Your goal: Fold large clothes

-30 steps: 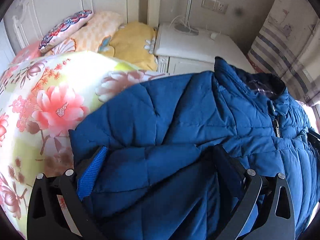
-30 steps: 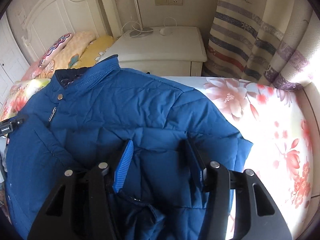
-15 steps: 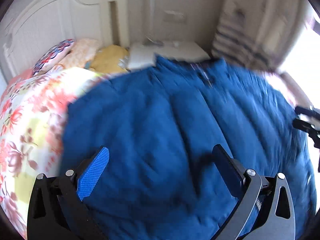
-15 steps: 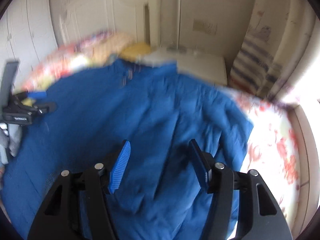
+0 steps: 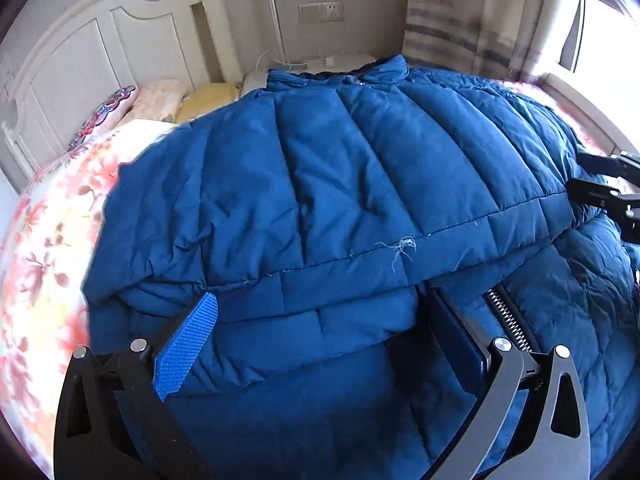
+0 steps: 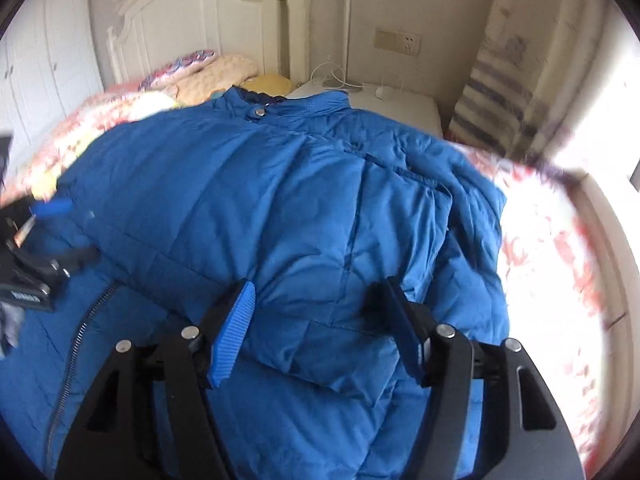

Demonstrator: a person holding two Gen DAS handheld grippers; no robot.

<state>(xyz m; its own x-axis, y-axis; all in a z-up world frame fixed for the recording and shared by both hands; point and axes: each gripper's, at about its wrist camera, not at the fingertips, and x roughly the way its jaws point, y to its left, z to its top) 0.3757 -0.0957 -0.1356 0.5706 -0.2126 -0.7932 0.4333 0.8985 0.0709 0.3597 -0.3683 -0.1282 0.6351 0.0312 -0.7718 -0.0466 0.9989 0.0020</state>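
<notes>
1. Here, a large blue quilted jacket [image 5: 360,184] is spread across the bed [image 5: 44,240], collar [image 6: 280,104] towards the headboard [image 5: 80,52] and nightstand [image 6: 400,104], with the floral bedding showing on both sides of it.
2. Both sleeves are seen laid inward over the body: one sleeve [image 5: 280,216] lies across the chest in the left wrist view, and the other sleeve [image 6: 360,280] is folded in over the front in the right wrist view. An open zip edge [image 5: 508,320] is exposed lower down.
3. The step in hand is judged to be the end of the sleeve fold, with the cloth being let go.
4. The left gripper [image 5: 316,332] is held spread; the sleeve's cuff end lies between its fingers, but no pad is seen pressing on it.
5. The right gripper [image 6: 316,320] is being opened, its jaws widening, with the folded sleeve lying between them and no longer pinched.
6. Next, a lengthwise fold is probably called for: the hem, out of view below the grippers, would need to be found and gripped at both sides, then carried up towards the collar without the sleeves being dragged out of place.
7. Puffy, springy padding is to be expected, so the folded sleeves may need pressing flat.
</notes>
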